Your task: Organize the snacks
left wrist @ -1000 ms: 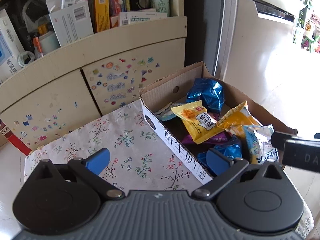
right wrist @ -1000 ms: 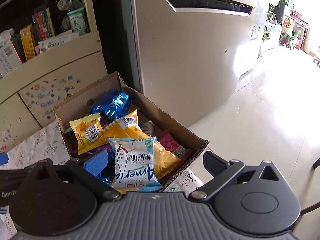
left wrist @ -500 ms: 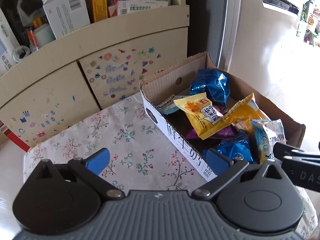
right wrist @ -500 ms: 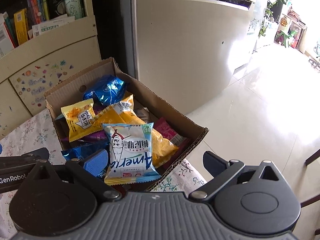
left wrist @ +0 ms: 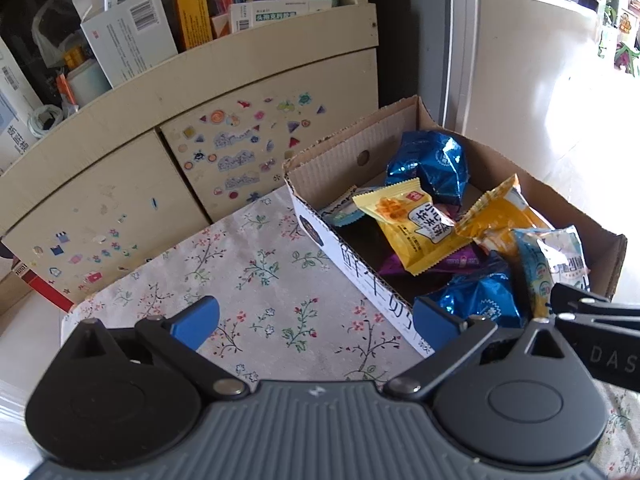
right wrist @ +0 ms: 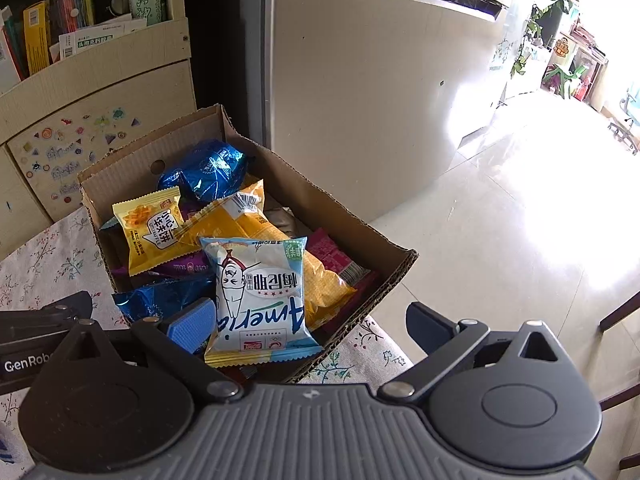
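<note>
An open cardboard box [left wrist: 352,160] [right wrist: 120,168] sits on the floral tablecloth [left wrist: 256,276] and holds several snack packets. Among them are a blue foil bag [left wrist: 432,164] [right wrist: 208,168], a yellow packet [left wrist: 412,228] [right wrist: 148,228], an orange bag [left wrist: 504,216] [right wrist: 248,228] and a white and blue packet [right wrist: 260,300] [left wrist: 560,264] on top. My left gripper [left wrist: 316,320] is open and empty above the cloth beside the box's near wall. My right gripper [right wrist: 308,324] is open and empty, above the box's near corner.
A cream cabinet [left wrist: 192,128] with stickers stands behind the table, its shelf full of boxes and books [left wrist: 132,36]. A refrigerator [right wrist: 360,80] stands right of the box. Shiny floor [right wrist: 520,220] lies beyond the table's right edge.
Both grippers have drawn back and risen a little, so the box and table sit lower and farther in view. The snacks have not moved.
</note>
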Demonstrator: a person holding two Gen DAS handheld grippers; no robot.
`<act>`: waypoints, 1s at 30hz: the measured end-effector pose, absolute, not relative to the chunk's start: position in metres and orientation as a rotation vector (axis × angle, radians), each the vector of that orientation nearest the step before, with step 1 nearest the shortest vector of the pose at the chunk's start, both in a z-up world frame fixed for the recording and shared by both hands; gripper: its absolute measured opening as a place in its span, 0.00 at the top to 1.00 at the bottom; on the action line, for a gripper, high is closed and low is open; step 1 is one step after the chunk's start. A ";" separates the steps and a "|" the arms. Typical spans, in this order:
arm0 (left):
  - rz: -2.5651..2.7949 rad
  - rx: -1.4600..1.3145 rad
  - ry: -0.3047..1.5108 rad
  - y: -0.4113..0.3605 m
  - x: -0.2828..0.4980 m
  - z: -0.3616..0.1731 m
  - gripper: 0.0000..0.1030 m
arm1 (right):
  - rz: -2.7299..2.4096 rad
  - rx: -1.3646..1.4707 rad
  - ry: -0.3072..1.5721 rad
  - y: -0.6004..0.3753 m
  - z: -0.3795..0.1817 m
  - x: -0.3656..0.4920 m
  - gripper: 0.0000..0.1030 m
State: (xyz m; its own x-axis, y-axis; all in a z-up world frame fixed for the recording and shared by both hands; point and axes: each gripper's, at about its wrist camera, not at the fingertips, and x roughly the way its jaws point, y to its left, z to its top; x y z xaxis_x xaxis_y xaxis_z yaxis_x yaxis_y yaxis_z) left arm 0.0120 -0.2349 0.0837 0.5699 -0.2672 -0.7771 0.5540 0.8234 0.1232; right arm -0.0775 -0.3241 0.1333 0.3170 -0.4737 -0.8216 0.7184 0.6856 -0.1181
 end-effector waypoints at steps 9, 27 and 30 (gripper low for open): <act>-0.475 0.382 0.829 -0.233 0.011 0.084 0.01 | -0.798 0.278 0.969 -0.322 0.133 -0.077 0.00; -0.438 0.389 0.793 -0.217 0.006 0.093 0.02 | -0.777 0.244 0.935 -0.308 0.139 -0.075 0.00; -0.422 0.391 0.775 -0.205 -0.001 0.098 0.02 | -0.747 0.265 0.920 -0.300 0.142 -0.079 0.00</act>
State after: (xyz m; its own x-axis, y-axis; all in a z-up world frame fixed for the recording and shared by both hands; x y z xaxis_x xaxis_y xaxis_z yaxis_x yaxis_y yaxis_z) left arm -0.0010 -0.2051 0.0984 0.6398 -0.2191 -0.7367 0.4997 0.8468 0.1821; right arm -0.0790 -0.3000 0.1421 0.3799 -0.4688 -0.7974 0.6839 0.7228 -0.0991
